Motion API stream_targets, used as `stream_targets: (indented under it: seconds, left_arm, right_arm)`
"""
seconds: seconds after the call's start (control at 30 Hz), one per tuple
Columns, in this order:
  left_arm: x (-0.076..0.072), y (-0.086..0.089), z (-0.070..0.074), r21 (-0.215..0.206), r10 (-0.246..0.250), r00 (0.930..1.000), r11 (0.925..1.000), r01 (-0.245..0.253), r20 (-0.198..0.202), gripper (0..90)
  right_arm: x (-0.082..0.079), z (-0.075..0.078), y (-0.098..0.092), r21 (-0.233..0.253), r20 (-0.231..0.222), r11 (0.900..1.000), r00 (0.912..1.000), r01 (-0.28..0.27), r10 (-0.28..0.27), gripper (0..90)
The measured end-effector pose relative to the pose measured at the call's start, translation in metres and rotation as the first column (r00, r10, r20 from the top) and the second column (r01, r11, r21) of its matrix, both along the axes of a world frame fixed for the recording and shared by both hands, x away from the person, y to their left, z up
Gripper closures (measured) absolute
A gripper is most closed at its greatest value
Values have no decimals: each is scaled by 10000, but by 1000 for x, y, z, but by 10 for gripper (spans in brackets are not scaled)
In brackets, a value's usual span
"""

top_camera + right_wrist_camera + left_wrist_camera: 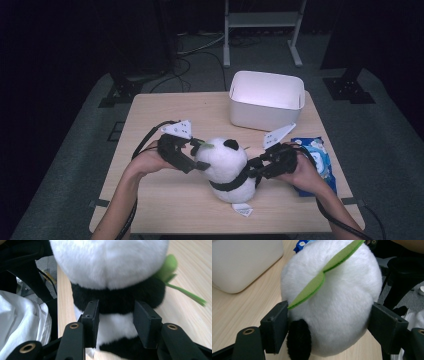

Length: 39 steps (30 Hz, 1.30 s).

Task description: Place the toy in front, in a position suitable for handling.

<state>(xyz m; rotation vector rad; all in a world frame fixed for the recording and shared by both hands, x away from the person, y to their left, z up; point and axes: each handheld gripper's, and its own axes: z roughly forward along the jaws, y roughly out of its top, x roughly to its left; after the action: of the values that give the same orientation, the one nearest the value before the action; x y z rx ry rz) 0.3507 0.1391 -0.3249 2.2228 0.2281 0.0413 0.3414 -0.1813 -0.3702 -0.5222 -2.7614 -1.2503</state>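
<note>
A black-and-white panda plush [227,167] lies on the wooden table [165,115], with a green felt leaf [205,145] at its head. My left gripper [197,162] comes from the left, and its jaws press both sides of the white head [337,302], where the leaf [322,280] crosses the fur. From the right, my right gripper [252,170] is closed on the plush's body [112,262] at the black band. Its jaws pinch the fur at that gripper [116,317]. A white tag [243,210] sticks out under the plush.
A white plastic bin [265,107] stands at the back right of the table. A blue packet [317,155] lies under my right hand near the right edge. Black cables trail from both grippers toward the front edge.
</note>
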Motion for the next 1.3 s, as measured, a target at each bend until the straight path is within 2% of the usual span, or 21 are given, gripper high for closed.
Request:
stream_targets:
  seconds: [0.2,0.3,0.4,0.5,0.57,0.73,0.97,1.07,1.2,1.3]
  left_arm:
    - [-3,12,1,273,69,9998,9996,-73,174,187]
    - [-5,15,4,496,77,9990,9987,-98,435,155]
    - [-7,17,9,494,91,9979,9987,-122,636,105]
    - [-8,16,12,523,5,9974,9986,-43,725,97]
    - [-9,13,11,879,-48,9971,9961,-18,756,82]
    - [-8,10,6,1288,56,9964,9915,-165,846,21]
    - [-5,12,2,1511,118,9953,9882,-263,962,24]
    - [-6,16,0,1400,57,9942,9899,-208,1071,74]
    - [-5,22,-4,1181,376,9961,9919,-469,797,144]
    - [-4,26,-6,1089,404,9964,9929,-484,739,169]
  right_arm:
    - [5,0,14,-11,38,9999,9999,-146,146,558]
    - [7,0,19,-18,59,9998,9997,-222,223,558]
    - [8,2,24,-27,94,9994,9994,-337,337,557]
    - [9,4,31,-80,192,9988,9986,-484,485,558]
    - [10,6,36,-120,253,9985,9982,-533,536,558]
    - [13,9,46,-81,366,9977,9970,-674,676,553]
    - [14,13,55,-226,467,9967,9958,-778,788,540]
    - [15,14,55,-228,607,9969,9952,-754,767,512]
    - [15,15,54,-279,605,9974,9959,-660,676,505]
    - [14,16,53,-302,619,9974,9958,-655,672,505]
